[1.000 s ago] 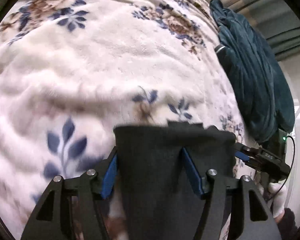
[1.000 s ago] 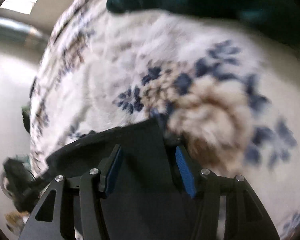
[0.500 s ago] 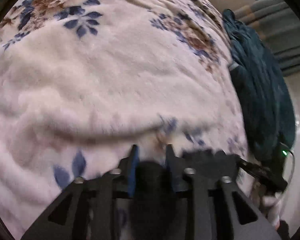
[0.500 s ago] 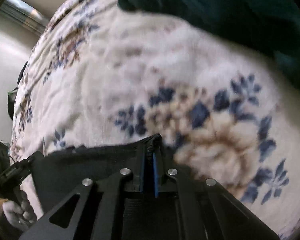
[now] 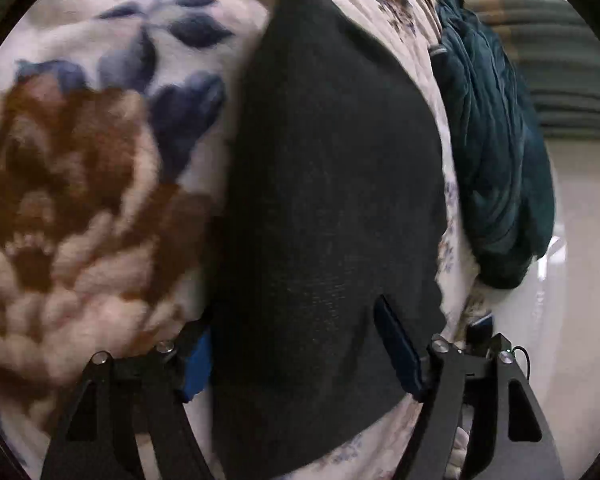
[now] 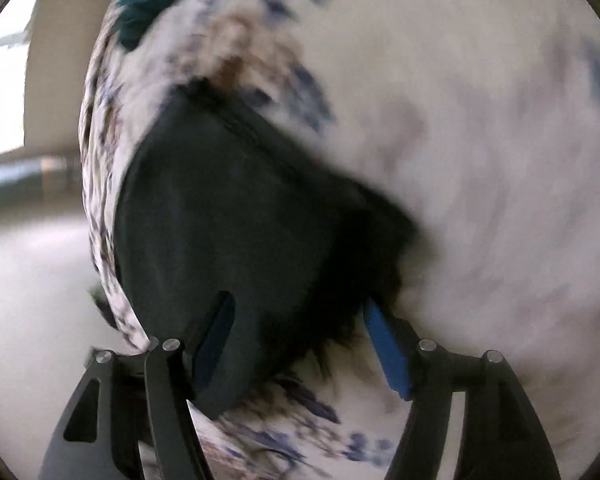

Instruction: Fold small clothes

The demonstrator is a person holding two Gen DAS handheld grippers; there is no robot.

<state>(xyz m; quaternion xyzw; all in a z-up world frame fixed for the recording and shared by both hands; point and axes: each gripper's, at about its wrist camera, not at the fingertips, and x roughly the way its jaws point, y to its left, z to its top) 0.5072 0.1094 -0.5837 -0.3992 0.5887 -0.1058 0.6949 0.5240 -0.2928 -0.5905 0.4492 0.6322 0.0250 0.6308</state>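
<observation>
A small black garment [image 5: 332, 200] lies flat on the floral fleece blanket [image 5: 80, 200], reaching away from me in the left wrist view. My left gripper [image 5: 300, 356] stands over its near end with its jaws opening; the cloth lies between the blue pads [image 5: 398, 344], which do not press on it. In the blurred right wrist view the same black garment [image 6: 228, 220] lies on the blanket [image 6: 480, 160]. My right gripper [image 6: 300, 344] is over its near edge, jaws opening, and its pads are off the cloth.
A crumpled teal garment [image 5: 496, 140] lies along the blanket's right edge, beside the black one. It shows as a teal patch [image 6: 140, 0] at the top left of the right wrist view. Pale floor [image 5: 580, 280] lies beyond the bed's edge.
Half a second ago both grippers were shut on the black garment's edge. Both have since swung across the blanket and let go, and the garment now lies spread between their open fingers.
</observation>
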